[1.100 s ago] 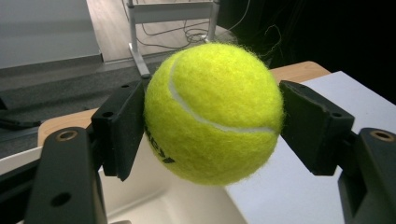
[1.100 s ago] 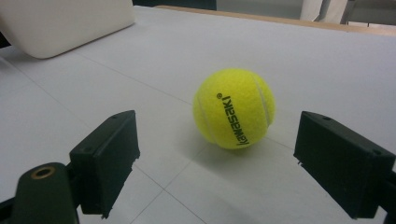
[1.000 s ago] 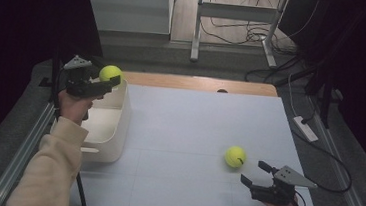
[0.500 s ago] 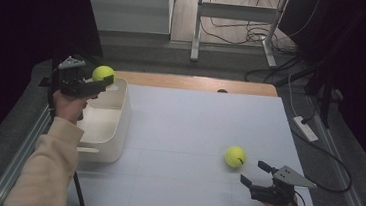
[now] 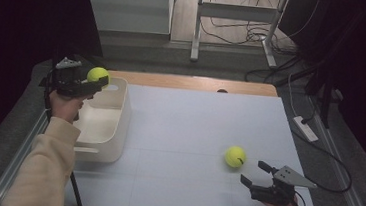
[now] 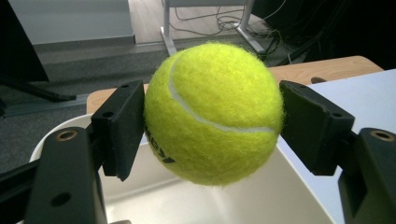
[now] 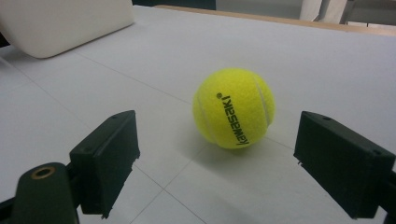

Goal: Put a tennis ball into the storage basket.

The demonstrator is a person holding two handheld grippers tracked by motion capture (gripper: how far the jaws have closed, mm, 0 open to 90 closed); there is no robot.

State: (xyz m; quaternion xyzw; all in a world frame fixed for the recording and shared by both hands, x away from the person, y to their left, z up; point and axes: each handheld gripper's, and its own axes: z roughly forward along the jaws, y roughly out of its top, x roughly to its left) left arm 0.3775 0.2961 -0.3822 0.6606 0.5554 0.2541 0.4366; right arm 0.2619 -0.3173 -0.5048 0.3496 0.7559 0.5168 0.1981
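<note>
Left gripper [image 5: 85, 80] jaws clenched on tennis ball [image 6: 212, 112], held above white bin [image 5: 100, 123] near its far rim. Risk: release there, ball clips rim, bounces onto desk [image 5: 193, 129]. Right gripper [image 5: 264, 183] jaws spread, empty; second ball [image 7: 233, 108] just ahead, right of bin, may roll if nudged. Bin floor mostly hidden.

**Ball clamped above the bin**

The left hand-held gripper [image 6: 212, 126] has both black pads pressed against a yellow tennis ball [image 6: 215, 112], one on each side. The ball hangs over the open white bin [image 6: 280, 196]. Beyond lie the wooden edge of the tabletop [image 6: 327, 67], grey floor and cables.
</note>
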